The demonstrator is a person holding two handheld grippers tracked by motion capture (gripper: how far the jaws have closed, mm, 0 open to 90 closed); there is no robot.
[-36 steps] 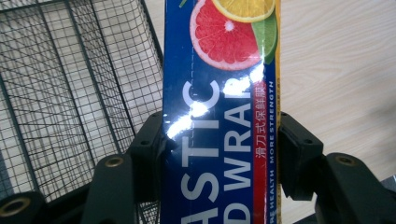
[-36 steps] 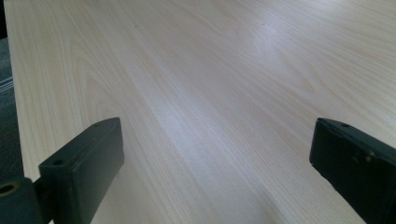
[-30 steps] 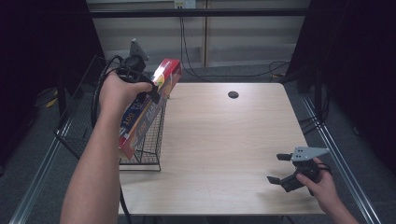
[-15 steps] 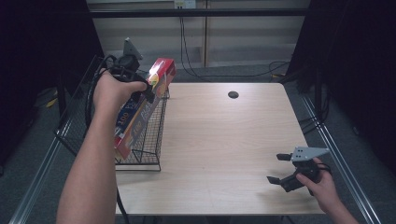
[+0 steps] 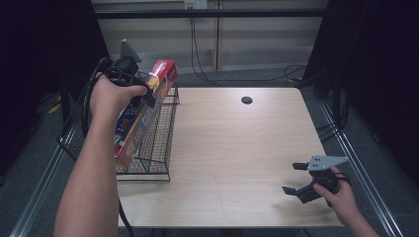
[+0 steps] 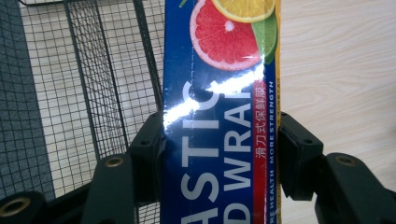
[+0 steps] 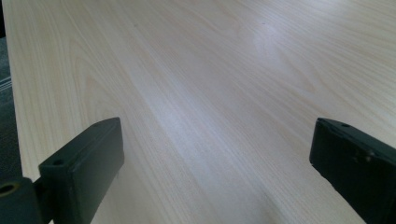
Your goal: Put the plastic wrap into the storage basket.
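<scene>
Plastic wrap box (image 5: pixel 143 116), one, stands tilted inside one wire basket (image 5: pixel 157 148) on the bench (image 5: pixel 237 148), pinched by left tool (image 6: pixel 219 140). Right tool (image 5: pixel 296 178) spread, holding nothing.

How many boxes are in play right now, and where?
1. The plastic wrap box is clamped in the left gripper, tilted over the wire basket at the table's left edge. The box may hide parts of the basket's inside.
</scene>
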